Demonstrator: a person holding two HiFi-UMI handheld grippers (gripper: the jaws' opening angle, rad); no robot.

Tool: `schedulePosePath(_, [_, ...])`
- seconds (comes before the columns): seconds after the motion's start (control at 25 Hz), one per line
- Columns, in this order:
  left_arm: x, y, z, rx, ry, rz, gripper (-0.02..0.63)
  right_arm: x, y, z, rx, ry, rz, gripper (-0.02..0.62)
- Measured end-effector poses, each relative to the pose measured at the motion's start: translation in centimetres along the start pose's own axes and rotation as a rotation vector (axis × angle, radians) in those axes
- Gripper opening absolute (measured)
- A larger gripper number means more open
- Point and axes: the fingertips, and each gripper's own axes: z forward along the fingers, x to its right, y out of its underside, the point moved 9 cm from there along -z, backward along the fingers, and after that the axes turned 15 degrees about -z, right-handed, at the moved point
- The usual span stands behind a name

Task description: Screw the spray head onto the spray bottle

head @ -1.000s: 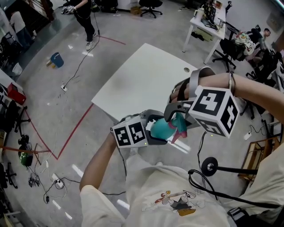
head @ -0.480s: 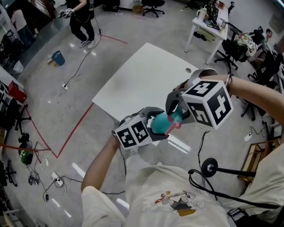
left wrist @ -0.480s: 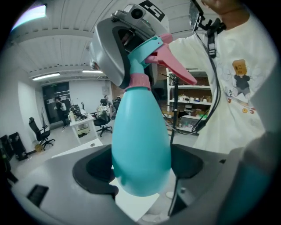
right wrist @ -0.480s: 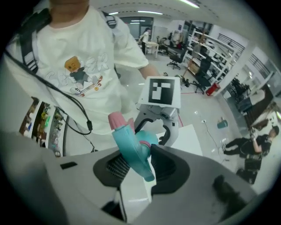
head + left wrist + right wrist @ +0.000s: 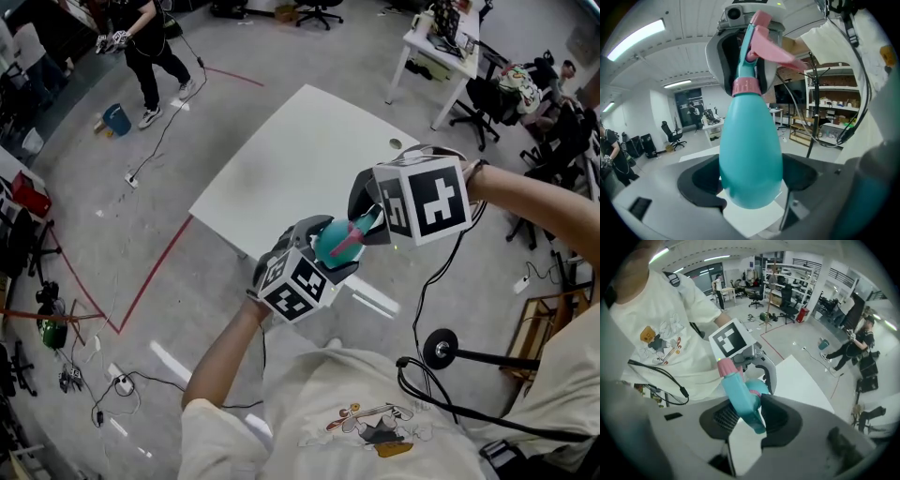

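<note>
left gripper [image 5: 750, 187] clamps the bottle [image 5: 750, 154] by its belly, up in the air at chest height. right gripper [image 5: 749, 418], jaws just closed in, pinches the head [image 5: 740, 397] on the neck. best now, i judge: keep the bottle still, roll the right wrist, keep both in line. table [image 5: 281, 169] lies beyond.

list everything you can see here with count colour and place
spray bottle: 1, teal, held up in the left tongs
spray head: 1, teal with pink trigger, on the bottle's neck
table: 1, white, lower down, beyond the tongs
bucket: 1, blue, floor far left
tape line: 1, red, floor left of table
bystander: 1, dark clothes, far left
left tongs: 1, grey, shut on the bottle
right tongs: 1, grey, jaws just closed onto the spray head
</note>
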Motion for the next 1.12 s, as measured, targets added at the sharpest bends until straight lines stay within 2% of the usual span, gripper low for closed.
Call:
schedulePosePath(0.16, [-0.5, 0.4, 0.4, 0.055, -0.116, -0.057, 0.398, 1.3, 0.5, 0.3, 0.019, 0.022, 0.139, 0.129])
schedulePosePath(0.4, [-0.6, 1.1, 0.7, 0.108, -0.431, -0.125, 0.397, 2.6, 0.6, 0.9, 0.039, 0.086, 0.301, 0.129])
schedulePosePath(0.56, [-0.5, 2.2, 0.2, 0.111, -0.576, -0.159, 0.397, 3.3, -0.5, 1.7, 0.051, 0.109, 0.398, 0.129])
schedulePosePath(0.72, [-0.6, 3.2, 0.1, 0.113, -0.631, -0.175, 0.397, 3.5, -0.9, 2.6, 0.065, 0.116, 0.463, 0.129])
schedulePosePath(0.96, [-0.9, 3.8, -0.6, 0.116, -0.645, -0.198, 0.397, 4.0, -1.8, 2.9, 0.072, 0.121, 0.486, 0.129])
schedulePosePath(1.12, [-0.9, 4.2, -0.5, 0.109, -0.651, -0.204, 0.397, 4.2, -1.6, 3.4, 0.088, 0.104, 0.548, 0.129])
